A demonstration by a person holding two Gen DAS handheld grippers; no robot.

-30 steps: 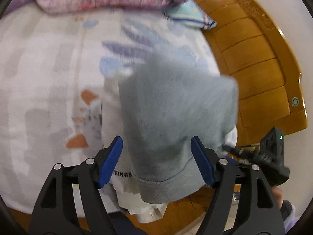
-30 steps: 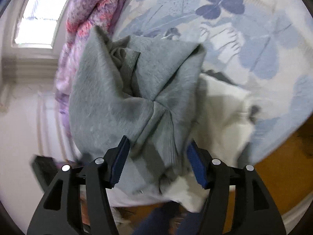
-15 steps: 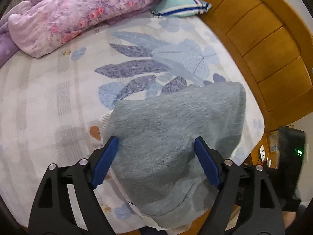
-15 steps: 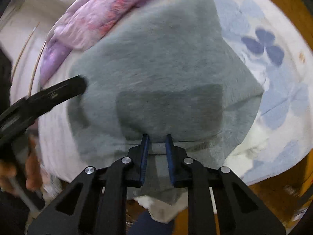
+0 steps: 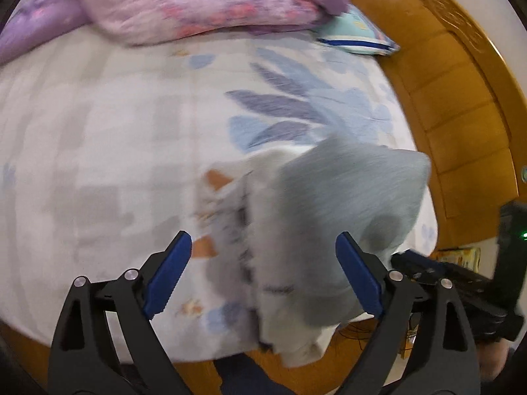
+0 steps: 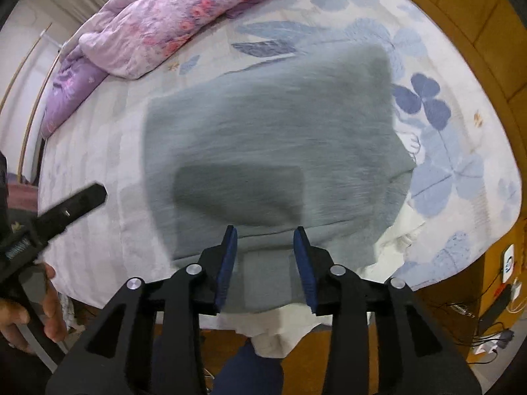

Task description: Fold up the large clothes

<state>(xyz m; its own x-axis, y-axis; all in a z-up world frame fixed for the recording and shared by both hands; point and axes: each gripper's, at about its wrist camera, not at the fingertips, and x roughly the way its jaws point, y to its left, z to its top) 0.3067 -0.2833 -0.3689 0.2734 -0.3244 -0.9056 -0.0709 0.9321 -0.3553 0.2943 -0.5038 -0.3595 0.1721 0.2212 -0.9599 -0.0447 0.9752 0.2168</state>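
On bed (image 6: 98, 171), grey sweatshirt (image 6: 270, 151), blurred, bunched

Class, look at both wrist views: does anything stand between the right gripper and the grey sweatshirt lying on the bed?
Nothing visible does. The right gripper sits open directly at the near hem of the grey sweatshirt, which lies on the floral bedsheet. The left gripper is off to the side.

The sweatshirt (image 6: 273, 151) lies spread on the bedsheet (image 6: 108, 171) near the bed's front edge, partly over a lighter garment (image 6: 400, 230) poking out at its right and front. The quilt (image 6: 164, 19) is heaped along the far side, a pillow (image 5: 355, 34) beside it against the wooden headboard (image 5: 461, 115) on the right.
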